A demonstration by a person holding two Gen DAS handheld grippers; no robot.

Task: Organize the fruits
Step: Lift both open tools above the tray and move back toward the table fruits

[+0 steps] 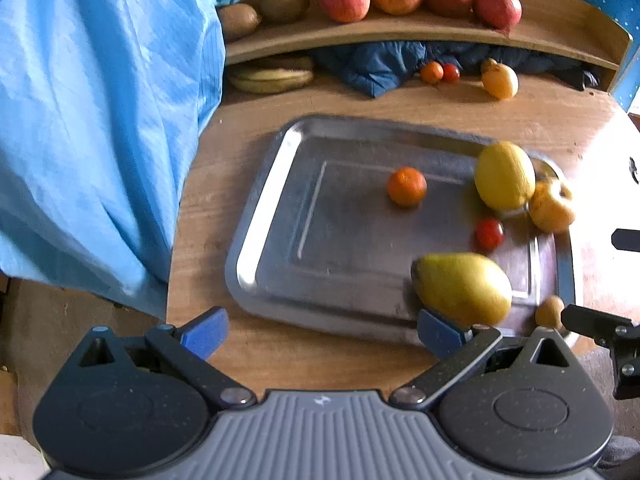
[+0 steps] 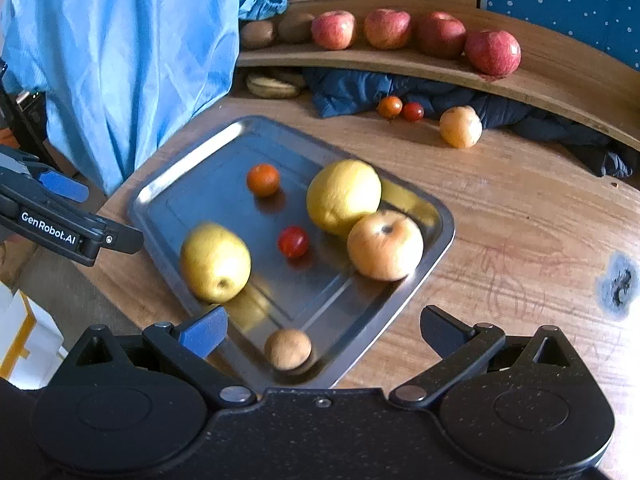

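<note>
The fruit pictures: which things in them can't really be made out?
- Bananas under the shelf: right wrist view, in shadow; how many cannot be counted.
- Kiwis on the shelf: left wrist view, partly covered by the blue cloth.
- Small brown fruit on the tray: left wrist view, partly behind the right hand-held gripper; kind unclear.
- Dark cloth: both views, tucked under the shelf; extent hidden.

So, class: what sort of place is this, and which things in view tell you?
Probably a home or lived-in room, not a shop or lab: a worn wooden table, a curved wooden shelf lined with apples, and a dark jacket stuffed beneath it. Blue cloth hangs alongside.
</note>
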